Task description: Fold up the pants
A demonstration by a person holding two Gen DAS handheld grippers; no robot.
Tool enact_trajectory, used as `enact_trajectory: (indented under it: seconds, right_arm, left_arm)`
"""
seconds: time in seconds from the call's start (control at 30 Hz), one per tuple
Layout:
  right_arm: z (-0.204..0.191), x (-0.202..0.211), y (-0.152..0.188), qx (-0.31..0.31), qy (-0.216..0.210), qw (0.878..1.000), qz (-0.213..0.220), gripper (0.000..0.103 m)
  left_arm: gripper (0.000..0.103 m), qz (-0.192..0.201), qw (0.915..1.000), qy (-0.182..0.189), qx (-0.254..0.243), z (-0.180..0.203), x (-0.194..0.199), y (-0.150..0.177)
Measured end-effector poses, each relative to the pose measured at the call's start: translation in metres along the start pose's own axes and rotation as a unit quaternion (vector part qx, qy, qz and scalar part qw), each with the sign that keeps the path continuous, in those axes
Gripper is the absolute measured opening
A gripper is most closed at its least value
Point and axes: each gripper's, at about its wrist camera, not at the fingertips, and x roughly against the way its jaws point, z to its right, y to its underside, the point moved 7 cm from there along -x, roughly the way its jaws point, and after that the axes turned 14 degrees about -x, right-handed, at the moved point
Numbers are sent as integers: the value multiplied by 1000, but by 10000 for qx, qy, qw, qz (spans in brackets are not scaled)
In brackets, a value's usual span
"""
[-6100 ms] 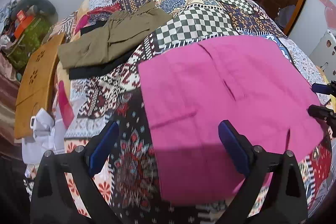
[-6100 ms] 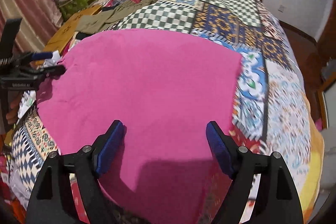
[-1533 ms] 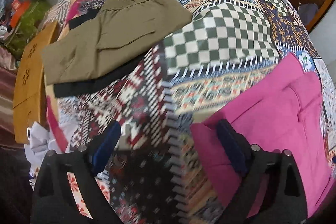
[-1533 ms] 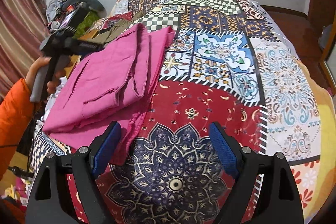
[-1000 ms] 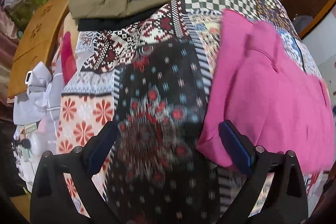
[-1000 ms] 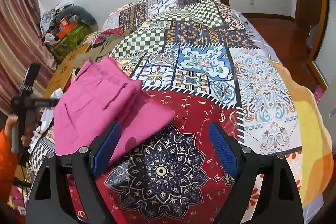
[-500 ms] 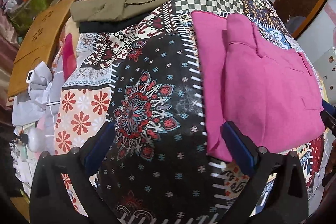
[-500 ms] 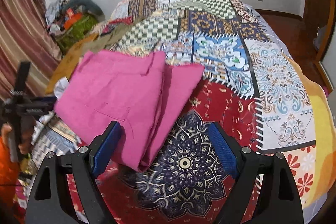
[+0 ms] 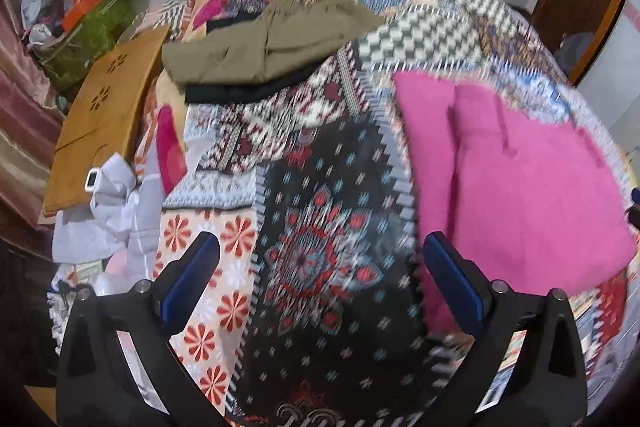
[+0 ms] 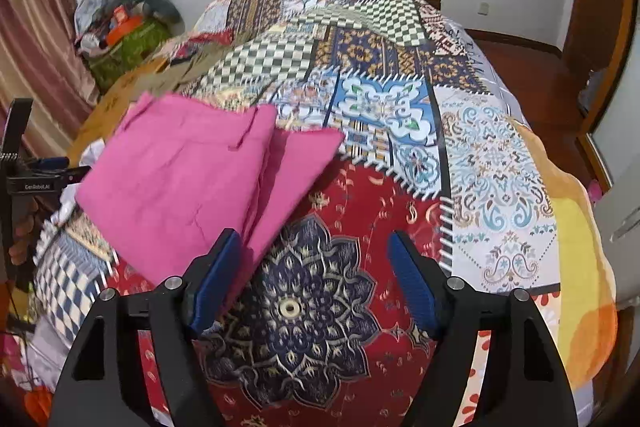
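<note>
The pink pants (image 9: pixel 516 183) lie folded in layers on the patchwork bedspread (image 9: pixel 320 259), to the right in the left wrist view. In the right wrist view the pink pants (image 10: pixel 188 183) lie to the left. My left gripper (image 9: pixel 320 279) is open and empty, over bare bedspread left of the pants. My right gripper (image 10: pixel 316 275) is open and empty, over the bedspread (image 10: pixel 400 115) at the pants' near right edge. The left gripper's hand-held body also shows at the far left of the right wrist view (image 10: pixel 36 179).
Folded olive pants (image 9: pixel 272 43) lie on a black garment (image 9: pixel 240 91) farther up the bed. A wooden board (image 9: pixel 104 115) and white cloth (image 9: pixel 104 211) lie off the bed's left side. A cluttered pile (image 9: pixel 84 15) stands in the corner.
The pink pants went from spread flat to folded in layers. Both grippers have let go and drawn back from them; the left view has shifted slightly left.
</note>
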Motion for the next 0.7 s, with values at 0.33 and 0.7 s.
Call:
enact_trajectory:
  seconds: [0.33, 0.7]
  right_arm:
    - [-35, -21, -30, 0, -526, 9985, 123, 65]
    - [-47, -63, -35, -9, -842, 9954, -445, 48]
  left_arm:
    - [103, 728, 9952, 544, -357, 40, 12, -69]
    - [55, 179, 9888, 1259, -785, 87, -41, -72]
